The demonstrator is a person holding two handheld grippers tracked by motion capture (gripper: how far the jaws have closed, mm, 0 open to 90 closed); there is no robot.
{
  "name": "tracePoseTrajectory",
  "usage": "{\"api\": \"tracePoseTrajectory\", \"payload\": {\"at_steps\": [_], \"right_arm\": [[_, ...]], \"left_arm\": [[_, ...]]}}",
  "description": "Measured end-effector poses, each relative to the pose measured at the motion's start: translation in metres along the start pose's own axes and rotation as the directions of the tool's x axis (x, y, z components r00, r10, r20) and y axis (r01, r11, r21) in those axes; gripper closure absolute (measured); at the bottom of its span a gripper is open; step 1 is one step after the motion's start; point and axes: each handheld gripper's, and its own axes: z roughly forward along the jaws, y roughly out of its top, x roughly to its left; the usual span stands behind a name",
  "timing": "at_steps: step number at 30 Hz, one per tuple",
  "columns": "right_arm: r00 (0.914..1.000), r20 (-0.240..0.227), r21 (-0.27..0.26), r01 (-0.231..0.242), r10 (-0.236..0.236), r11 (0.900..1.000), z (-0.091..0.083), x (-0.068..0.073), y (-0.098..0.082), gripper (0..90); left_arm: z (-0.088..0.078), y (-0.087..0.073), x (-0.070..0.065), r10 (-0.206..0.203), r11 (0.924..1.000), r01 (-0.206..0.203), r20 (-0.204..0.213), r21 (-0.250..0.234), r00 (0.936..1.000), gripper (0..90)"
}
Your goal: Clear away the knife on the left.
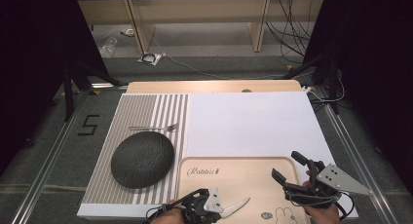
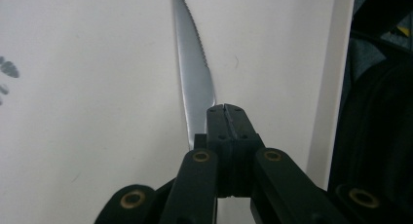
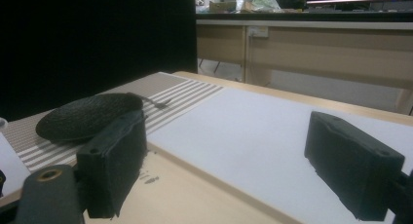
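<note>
Far left of the counter, the dark plate (image 1: pixel 142 158) sits on the striped mat (image 1: pixel 134 151) with the fork (image 1: pixel 155 127) laid beyond it. My left hand-held gripper (image 1: pixel 220 208) is clamped on the knife (image 1: pixel 237 206) over the wooden tray (image 1: pixel 253 177) at the near edge (not placed yet, I'd say). My right hand-held gripper (image 1: pixel 288 167) hangs wide, empty.

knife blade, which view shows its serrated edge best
The left gripper view: the knife is close up there, its serrations plain along one edge, its handle end clamped in the left tool. The high view shows the knife as a small pale sliver over the wooden tray, teeth unreadable.
</note>
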Motion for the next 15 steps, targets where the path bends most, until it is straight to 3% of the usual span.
{"api": "tracePoseTrajectory", "payload": {"at_steps": [8,15], "right_arm": [[1.0,-0.001,0.003,0.001,-0.001,1.0,0.0,0.0,0.0,16.4],[1.0,0.0,0.007,0.002,-0.002,1.0,0.0,0.0,0.0,16.5]], "left_arm": [[0.011,0.0,-0.002,0.012,0.9994,-0.012,-0.013,0.033,0.9998,89.4],[0.016,-0.001,0.001,-0.011,0.998,0.013,-0.038,0.063,0.9992,89.5]]}}
